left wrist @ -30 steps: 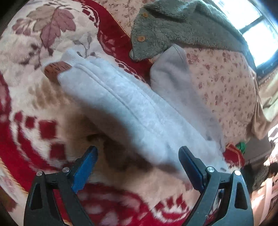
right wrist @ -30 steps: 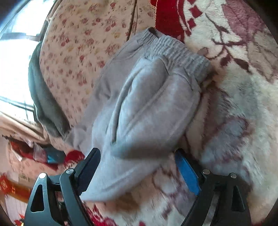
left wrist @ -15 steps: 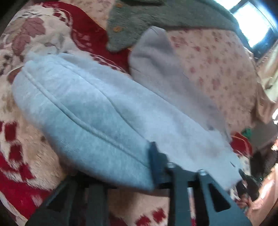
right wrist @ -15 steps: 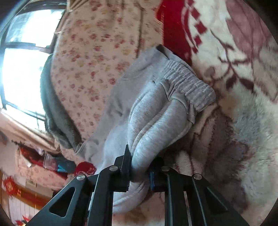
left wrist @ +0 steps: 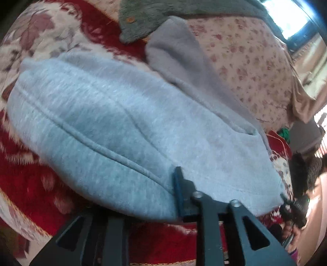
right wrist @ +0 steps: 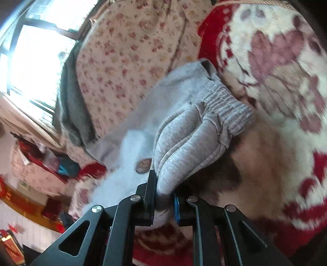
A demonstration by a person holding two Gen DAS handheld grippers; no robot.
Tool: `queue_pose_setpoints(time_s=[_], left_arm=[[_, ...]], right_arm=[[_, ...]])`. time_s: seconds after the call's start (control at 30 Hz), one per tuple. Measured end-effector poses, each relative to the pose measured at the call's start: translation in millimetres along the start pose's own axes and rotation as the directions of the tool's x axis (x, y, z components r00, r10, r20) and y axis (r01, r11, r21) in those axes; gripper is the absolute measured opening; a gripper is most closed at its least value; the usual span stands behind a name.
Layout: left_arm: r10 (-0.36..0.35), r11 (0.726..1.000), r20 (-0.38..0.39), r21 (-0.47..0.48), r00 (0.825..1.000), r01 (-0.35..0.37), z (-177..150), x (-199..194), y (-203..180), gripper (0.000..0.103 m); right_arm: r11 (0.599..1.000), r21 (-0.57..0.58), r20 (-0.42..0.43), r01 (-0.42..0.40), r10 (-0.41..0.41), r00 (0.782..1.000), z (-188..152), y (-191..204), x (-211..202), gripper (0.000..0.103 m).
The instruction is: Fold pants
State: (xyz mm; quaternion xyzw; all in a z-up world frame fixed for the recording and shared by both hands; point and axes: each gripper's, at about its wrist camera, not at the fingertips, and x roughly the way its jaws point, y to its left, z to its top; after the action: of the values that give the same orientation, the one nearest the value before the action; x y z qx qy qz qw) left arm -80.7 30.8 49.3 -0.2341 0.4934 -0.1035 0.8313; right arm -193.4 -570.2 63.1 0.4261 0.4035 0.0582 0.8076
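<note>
Red-and-cream floral blanket (right wrist: 286, 86) covers the bed we are working on, with a rose-print sheet (left wrist: 251, 61) beyond it and a bright window behind. Our right gripper (right wrist: 164, 196) is clamped tight on a bunched edge of the grey pants (left wrist: 126, 126), close to the ribbed waistband (right wrist: 222, 106) that sits at about one o'clock from the jaws. Our left gripper (left wrist: 159, 196) has cloth draped between and over its jaws; the jaws are opening a little, yet the blue pad at the right still appears to press the hem, so we judge the grip intact. Outward from there the pants bulge toward eleven o'clock, one leg trailing off at one o'clock onto the sheet, where a green fleece garment (left wrist: 155, 14) lies at twelve. We judge the fold barely begun: both ends are pinched and raised off the blanket, nothing lies flat or doubled neatly, and the laying-over and smoothing remain.
</note>
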Motion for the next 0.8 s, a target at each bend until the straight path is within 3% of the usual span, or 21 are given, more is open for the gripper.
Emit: queue_pose_setpoints(time_s=[0.1,0.13,0.17,0.2,0.23,0.37,0.5,0.73,0.8], left_arm=[[0.008,1.0,0.013,-0.003,1.0,-0.008,-1,-5,-1,0.048],[0.008,1.0,0.019,-0.005,1.0,-0.008,-1,-8,-1,0.059],[0.015,1.0,0.031,-0.009,0.999,-0.015,0,-13,-1,0.072],[0.036,0.999,0.05,-0.019,0.998,-0.035,2,-19,2,0.076],[0.055,0.998,0.065,-0.029,0.996,-0.053,3,-24,5,0.079],[0.084,0.989,0.114,-0.132,0.99,-0.069,15,-47,33,0.08],[0.132,0.962,0.148,-0.257,0.98,-0.091,26,-61,72,0.082],[0.144,0.937,0.174,-0.342,0.974,-0.078,43,-56,114,0.082],[0.142,0.949,0.197,-0.305,0.97,-0.077,51,-56,114,0.059]], right_arm=[[0.993,-0.017,-0.041,0.119,-0.119,0.992,-4,-5,9,0.029],[0.989,-0.028,-0.046,0.146,-0.147,0.988,-3,-3,9,0.033],[0.983,-0.042,-0.049,0.176,-0.178,0.983,-1,-2,7,0.044],[0.976,-0.062,-0.044,0.207,-0.21,0.977,1,-1,3,0.056],[0.968,-0.086,-0.024,0.235,-0.238,0.971,4,2,-4,0.06],[0.961,-0.076,0.04,0.265,-0.263,0.964,17,6,-32,0.07],[0.967,-0.088,0.071,0.238,-0.232,0.97,24,18,-45,0.072],[0.971,-0.21,-0.057,0.112,-0.126,0.99,17,73,8,0.072],[0.962,-0.26,-0.105,0.08,-0.111,0.988,11,91,28,0.072]])
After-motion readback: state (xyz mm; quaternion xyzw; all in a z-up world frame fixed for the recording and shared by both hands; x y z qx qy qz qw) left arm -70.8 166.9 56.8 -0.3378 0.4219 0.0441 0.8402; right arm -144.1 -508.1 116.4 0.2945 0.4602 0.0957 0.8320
